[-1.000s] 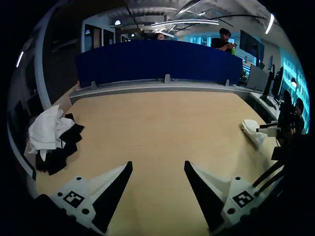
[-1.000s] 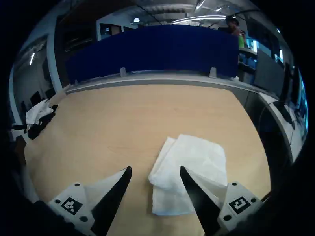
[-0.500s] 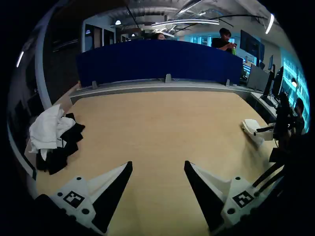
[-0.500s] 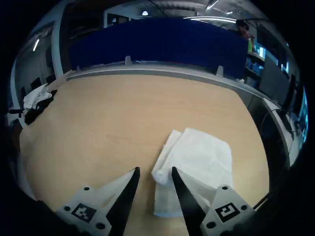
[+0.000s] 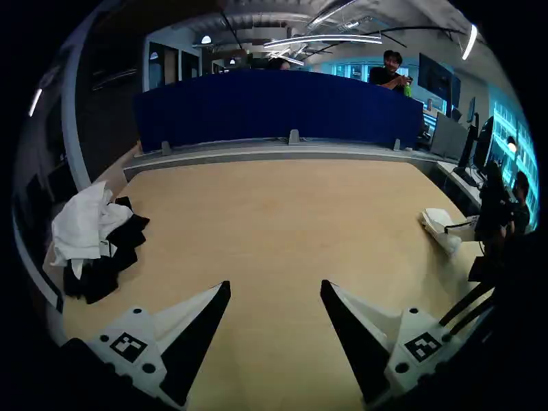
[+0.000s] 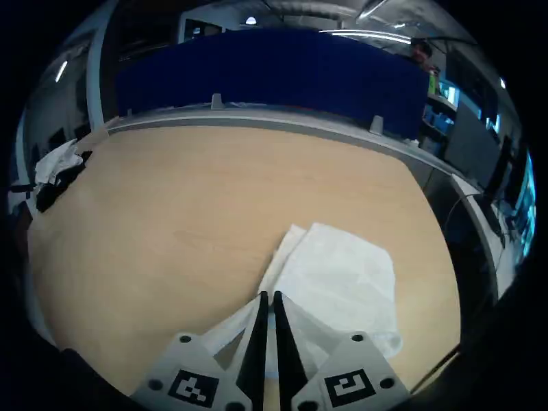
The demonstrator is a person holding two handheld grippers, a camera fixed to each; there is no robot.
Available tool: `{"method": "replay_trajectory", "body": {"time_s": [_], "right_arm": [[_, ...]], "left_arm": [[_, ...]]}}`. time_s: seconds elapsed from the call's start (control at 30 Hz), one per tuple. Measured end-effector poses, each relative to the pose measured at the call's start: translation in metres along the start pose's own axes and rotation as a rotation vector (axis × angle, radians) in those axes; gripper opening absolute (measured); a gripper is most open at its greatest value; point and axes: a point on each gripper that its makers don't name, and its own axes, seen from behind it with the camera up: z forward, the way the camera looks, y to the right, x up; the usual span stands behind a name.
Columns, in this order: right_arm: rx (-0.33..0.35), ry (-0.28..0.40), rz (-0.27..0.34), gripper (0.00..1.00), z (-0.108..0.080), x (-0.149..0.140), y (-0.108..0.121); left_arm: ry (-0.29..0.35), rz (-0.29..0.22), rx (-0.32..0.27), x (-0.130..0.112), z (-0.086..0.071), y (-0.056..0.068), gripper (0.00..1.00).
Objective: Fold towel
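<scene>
The right gripper [image 6: 267,301] has just closed. Half a second ago its fingers stood a little apart at the near left edge of the white folded cloth towel [image 6: 339,274]; now they are drawn together with only a thin slit between them, in the lower middle of the right gripper view. They appear to pinch that edge, though the cloth between the pads is hard to make out. If so, the grasp is made and the towel is ready to be lifted or dragged.

The towel lies on the light wooden table [image 6: 171,198], lower right of centre. The left gripper [image 5: 274,288] is unchanged, its fingers spread wide over bare wood and well apart from the towel. A heap of white and black cloths [image 5: 92,240] sits at the left of the left gripper view.
</scene>
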Motion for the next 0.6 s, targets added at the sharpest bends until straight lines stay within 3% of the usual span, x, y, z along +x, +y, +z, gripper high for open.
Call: {"method": "replay_trajectory", "body": {"time_s": [0.3,0.6], "right_arm": [[-0.007,0.045,-0.006,0.06,-0.019,0.016,0.002],[0.003,0.041,0.009,0.05,-0.032,0.01,0.0]], "left_arm": [[0.01,-0.001,-0.002,0.005,0.0,-0.002,0.98],[0.016,0.001,-0.009,0.008,-0.001,-0.001,0.98]]}}
